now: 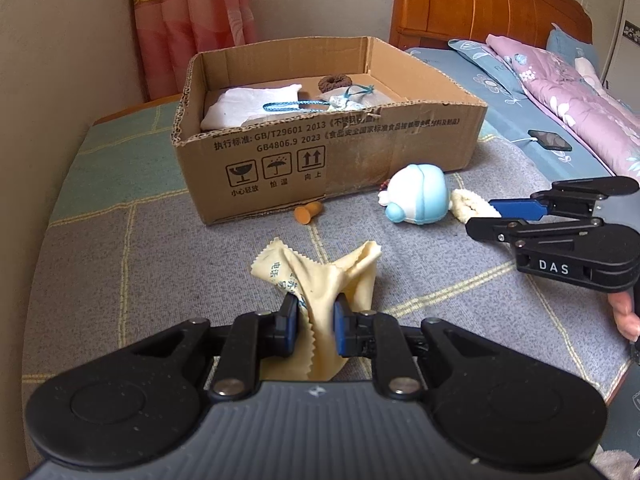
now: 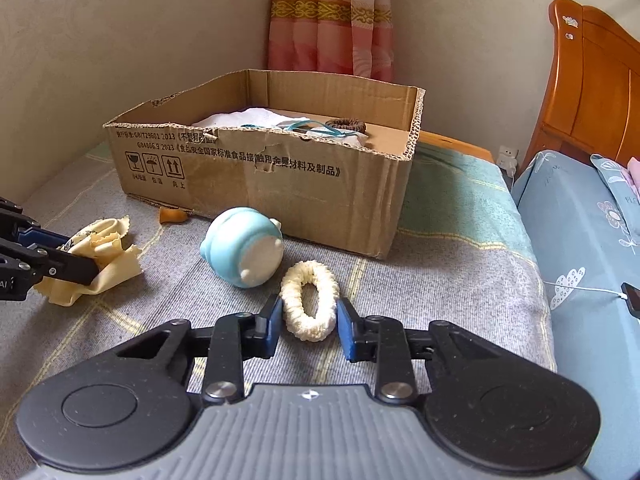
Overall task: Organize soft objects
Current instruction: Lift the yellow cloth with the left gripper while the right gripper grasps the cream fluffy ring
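**Cloth clamped on the left, scrunchie framed on the right**

The left gripper is clamped on a crumpled pale yellow cloth, which lies on the grey checked bed cover in front of the cardboard box. The cloth's zigzag-edged corners fan away from the gripper toward the box.

The right gripper has its jaws apart, one on either side of a cream scrunchie. The scrunchie lies flat on the cover in front of the box's near right corner, its long axis running away from the gripper toward the box. Whether the pads touch it I cannot tell.

Just beside the scrunchie, closer to the box, a blue-and-white plush toy lies tipped over with its white base facing the right gripper. A small orange object rests against the foot of the box's front wall.

The box stands open-topped with its printed side facing the grippers. Inside it are a white cloth, a pouch with a teal cord and a brown scrunchie near the back wall.
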`<control>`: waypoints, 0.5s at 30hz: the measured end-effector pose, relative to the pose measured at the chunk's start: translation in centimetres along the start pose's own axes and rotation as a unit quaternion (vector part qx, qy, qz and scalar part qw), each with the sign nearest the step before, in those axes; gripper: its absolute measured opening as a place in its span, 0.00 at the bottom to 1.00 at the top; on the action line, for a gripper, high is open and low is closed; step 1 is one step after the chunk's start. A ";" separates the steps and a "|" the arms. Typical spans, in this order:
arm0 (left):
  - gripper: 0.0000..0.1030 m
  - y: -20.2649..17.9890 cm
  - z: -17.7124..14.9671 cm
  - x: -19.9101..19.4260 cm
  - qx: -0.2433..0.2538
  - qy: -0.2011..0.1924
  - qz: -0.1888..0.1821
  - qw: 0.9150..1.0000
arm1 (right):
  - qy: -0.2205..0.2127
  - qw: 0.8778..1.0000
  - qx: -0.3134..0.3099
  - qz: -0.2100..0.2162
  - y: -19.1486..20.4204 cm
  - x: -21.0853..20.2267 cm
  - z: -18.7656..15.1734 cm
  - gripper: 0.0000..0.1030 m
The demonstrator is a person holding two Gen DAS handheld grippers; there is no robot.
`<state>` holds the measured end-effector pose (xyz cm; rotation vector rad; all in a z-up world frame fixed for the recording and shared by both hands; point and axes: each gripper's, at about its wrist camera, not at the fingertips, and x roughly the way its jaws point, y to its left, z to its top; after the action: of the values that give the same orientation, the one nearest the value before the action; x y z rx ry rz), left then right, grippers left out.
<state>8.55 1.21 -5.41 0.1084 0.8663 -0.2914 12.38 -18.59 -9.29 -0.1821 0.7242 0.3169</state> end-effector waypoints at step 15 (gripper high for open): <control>0.67 -1.0 -2.9 -1.0 0.020 -0.011 0.007 1.000 | 0.010 1.000 0.004 0.000 1.3 -3.8 -2.7 0.48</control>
<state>5.46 1.05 -6.47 0.1491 0.8383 -0.2964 7.65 -18.95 -8.78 -0.1779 0.7455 0.3134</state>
